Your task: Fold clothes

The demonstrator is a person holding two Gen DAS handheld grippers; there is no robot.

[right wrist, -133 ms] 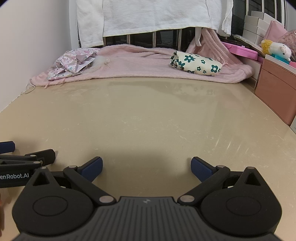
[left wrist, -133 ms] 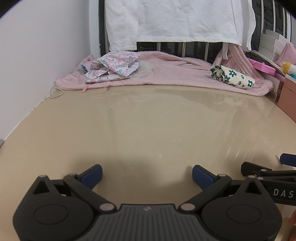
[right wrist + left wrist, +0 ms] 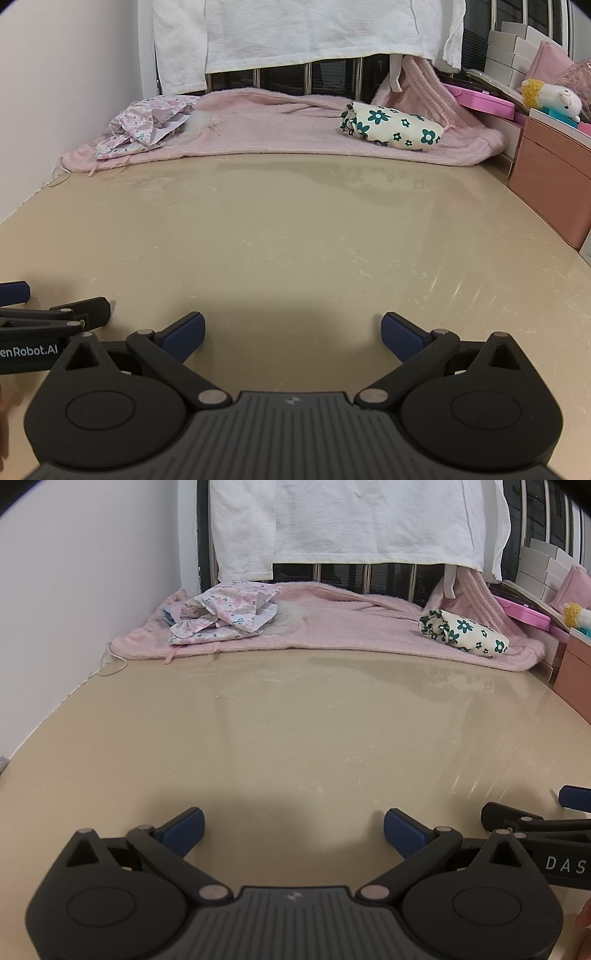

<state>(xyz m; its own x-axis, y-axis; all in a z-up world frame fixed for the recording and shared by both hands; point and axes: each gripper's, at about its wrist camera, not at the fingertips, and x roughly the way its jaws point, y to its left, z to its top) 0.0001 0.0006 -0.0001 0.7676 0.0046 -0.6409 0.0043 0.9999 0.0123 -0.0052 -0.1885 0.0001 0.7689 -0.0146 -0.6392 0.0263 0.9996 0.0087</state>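
Left gripper (image 3: 293, 827), right gripper (image 3: 291, 332) – both jaws wide, empty, low over beige table (image 3: 295, 236). Crumpled pink floral garment (image 3: 225, 614) at 11 o'clock, rolled green-flower garment (image 3: 391, 125) at 1 o'clock – untouched. Judged step: pre-reach. Next: long forward reach, pinch one garment.

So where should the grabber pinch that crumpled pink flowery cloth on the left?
Probably pinch the pink floral garment at its loose front hem, which lies flat on the pink blanket. Come with the left gripper from the table side, because the crumpled top offers no clean edge.
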